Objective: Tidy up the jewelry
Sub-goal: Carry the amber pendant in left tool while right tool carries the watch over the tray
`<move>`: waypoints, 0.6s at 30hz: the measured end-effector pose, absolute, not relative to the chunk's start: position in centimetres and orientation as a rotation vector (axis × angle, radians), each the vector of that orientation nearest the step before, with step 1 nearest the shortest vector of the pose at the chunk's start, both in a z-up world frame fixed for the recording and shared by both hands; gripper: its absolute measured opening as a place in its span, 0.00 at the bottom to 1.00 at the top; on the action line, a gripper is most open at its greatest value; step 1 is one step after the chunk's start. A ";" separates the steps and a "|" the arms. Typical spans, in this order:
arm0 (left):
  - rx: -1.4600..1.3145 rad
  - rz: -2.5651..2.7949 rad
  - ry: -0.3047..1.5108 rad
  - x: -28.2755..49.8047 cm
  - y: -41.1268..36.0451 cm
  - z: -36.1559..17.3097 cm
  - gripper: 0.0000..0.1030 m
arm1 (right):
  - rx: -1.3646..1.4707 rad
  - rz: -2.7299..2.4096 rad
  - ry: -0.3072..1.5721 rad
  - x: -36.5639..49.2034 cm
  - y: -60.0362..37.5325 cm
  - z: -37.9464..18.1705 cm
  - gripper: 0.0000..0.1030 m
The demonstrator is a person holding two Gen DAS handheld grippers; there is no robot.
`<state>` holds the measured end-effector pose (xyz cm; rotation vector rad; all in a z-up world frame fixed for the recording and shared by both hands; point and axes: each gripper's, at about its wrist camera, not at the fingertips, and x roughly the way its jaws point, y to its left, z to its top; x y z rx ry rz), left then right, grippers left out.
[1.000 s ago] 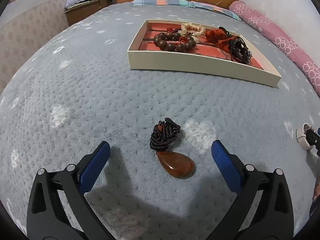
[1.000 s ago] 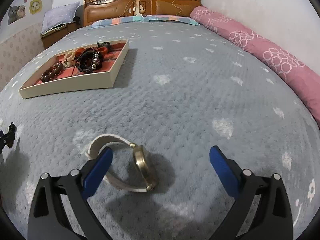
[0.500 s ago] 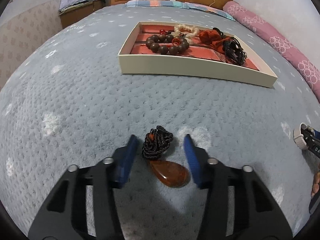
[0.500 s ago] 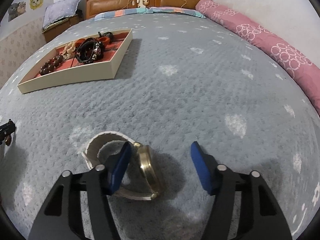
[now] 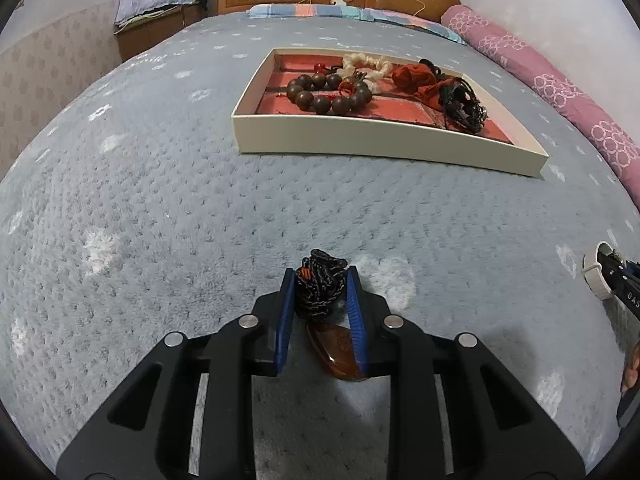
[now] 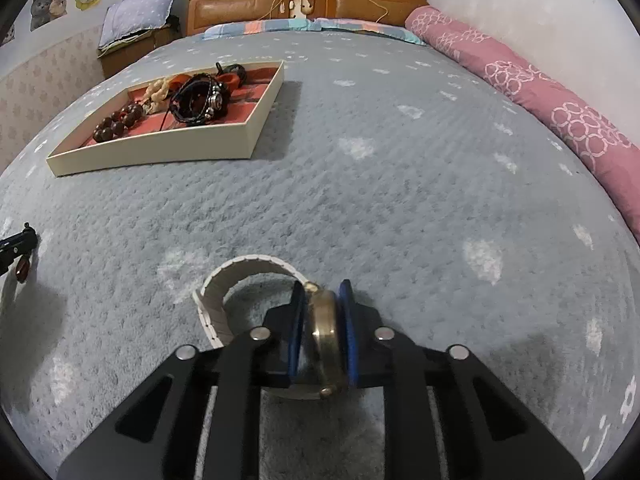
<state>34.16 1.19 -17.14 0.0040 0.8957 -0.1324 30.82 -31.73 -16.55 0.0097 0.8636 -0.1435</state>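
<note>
Here, left gripper (image 5: 320,284) closing w/ blue pads pressed on bunched black cord (image 5: 318,292), amber pendant (image 5: 340,354) just below, bottom centre of frame. Right gripper (image 6: 320,304) closing on brass watch (image 6: 326,336), strap looping left. Behind, on grey blanket (image 5: 160,208): tray (image 5: 384,140) w/ bead bracelets, upper centre.

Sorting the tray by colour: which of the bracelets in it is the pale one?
The cream beaded bracelet at the tray's far side; the wooden bead bracelet is dark brown, the corded one black.
</note>
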 end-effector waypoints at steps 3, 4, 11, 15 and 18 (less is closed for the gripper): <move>0.012 -0.130 0.887 33.9 1.0 -16.9 0.23 | 0.007 -0.157 0.849 30.6 -31.8 -16.2 0.14; 0.013 -0.131 0.884 33.8 1.0 -16.8 0.23 | 0.008 -0.159 0.848 30.6 -31.8 -16.1 0.13; 0.021 -0.135 0.857 33.2 0.9 -16.2 0.23 | 0.022 -0.160 0.822 30.2 -31.5 -15.1 0.13; 0.025 -0.144 0.844 33.0 0.8 -15.8 0.23 | 0.019 -0.154 0.804 30.2 -31.0 -14.4 0.13; 0.033 -0.148 0.826 33.2 0.6 -15.2 0.22 | 0.015 -0.144 0.790 30.5 -30.4 -13.7 0.13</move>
